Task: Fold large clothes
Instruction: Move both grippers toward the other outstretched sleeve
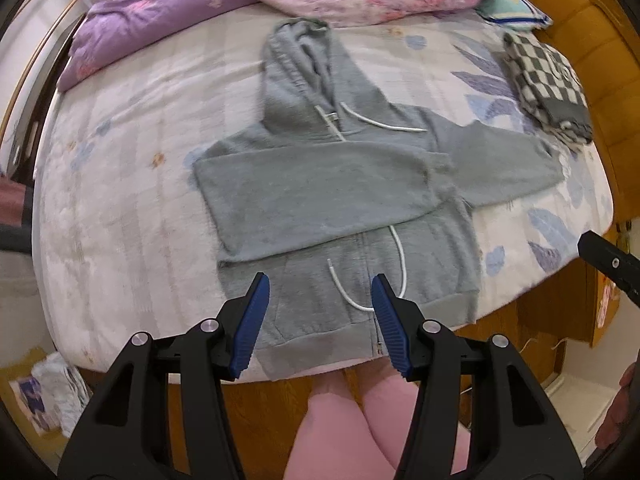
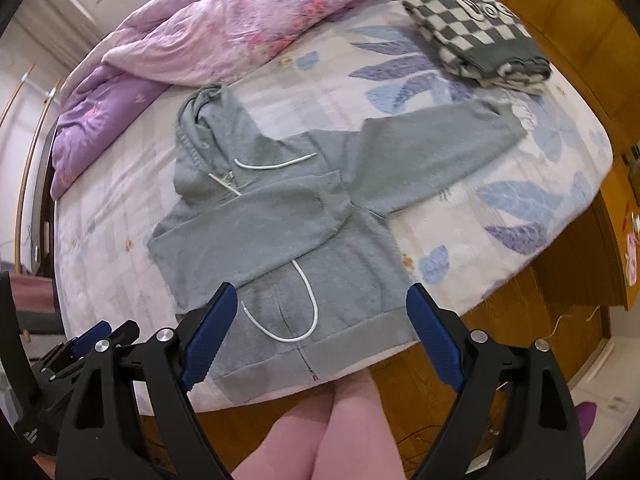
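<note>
A grey zip hoodie (image 1: 332, 184) lies face up on the bed, hood pointing away, hem at the near edge. Its left sleeve is folded across the chest; its right sleeve (image 1: 504, 160) stretches out to the right. White drawstrings lie on the front. It also shows in the right wrist view (image 2: 288, 224), with the outstretched sleeve (image 2: 436, 156). My left gripper (image 1: 320, 292) is open and empty, above the hem near the zip. My right gripper (image 2: 322, 300) is open and empty, above the hem. Neither touches the cloth.
A folded checkered garment (image 1: 548, 80) lies at the bed's far right, also in the right wrist view (image 2: 476, 36). A pink and purple duvet (image 2: 208, 40) is heaped at the back. The floral sheet (image 1: 132, 184) covers the mattress. A wooden bed frame (image 2: 560, 20) runs along the right.
</note>
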Tool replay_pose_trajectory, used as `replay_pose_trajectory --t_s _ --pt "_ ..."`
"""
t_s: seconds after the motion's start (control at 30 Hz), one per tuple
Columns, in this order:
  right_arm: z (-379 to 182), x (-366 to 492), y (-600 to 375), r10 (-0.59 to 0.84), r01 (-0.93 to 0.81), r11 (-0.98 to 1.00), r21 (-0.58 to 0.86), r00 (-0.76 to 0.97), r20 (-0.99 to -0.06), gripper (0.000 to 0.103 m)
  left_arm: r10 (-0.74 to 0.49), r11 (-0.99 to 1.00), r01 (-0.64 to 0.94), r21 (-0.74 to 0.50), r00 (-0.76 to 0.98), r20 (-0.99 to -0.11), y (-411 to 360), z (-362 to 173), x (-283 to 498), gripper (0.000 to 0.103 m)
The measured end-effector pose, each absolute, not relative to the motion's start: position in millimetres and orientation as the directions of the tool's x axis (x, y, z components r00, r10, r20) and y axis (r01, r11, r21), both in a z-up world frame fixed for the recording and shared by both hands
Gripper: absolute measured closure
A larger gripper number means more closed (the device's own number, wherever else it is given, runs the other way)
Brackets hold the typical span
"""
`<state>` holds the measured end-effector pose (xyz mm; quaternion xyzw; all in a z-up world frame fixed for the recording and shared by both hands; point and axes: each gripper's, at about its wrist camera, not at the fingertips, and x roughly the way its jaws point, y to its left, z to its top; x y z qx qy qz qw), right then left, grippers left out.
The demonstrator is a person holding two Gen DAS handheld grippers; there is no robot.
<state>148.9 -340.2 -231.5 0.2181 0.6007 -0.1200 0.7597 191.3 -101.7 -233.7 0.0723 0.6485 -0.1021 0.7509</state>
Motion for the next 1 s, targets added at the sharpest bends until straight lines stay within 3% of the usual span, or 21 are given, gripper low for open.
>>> replay_pose_trajectory --t_s 0.33,0.87,1.0 --pt "-242.5 147.6 -401.8 0.105 0.500 0.836 0.228 0.262 -0.959 0.020 -0.048 0.953 0.303 0.006 0.169 -0.984 -166.0 -228.6 198.6 0.049" --pt "-311.3 190.2 -592.4 0.239 0.484 0.822 0.300 0.185 -0.953 0.020 -0.033 0.990 0.142 -0.018 0.105 -0.994 -319.0 -275.0 246.4 0.048" --pt "-333.8 200.2 -635.3 0.244 0.524 0.799 0.295 0.167 -0.955 0.020 0.004 0.990 0.138 0.021 0.116 -0.993 -346.2 -289.6 263.3 0.033"
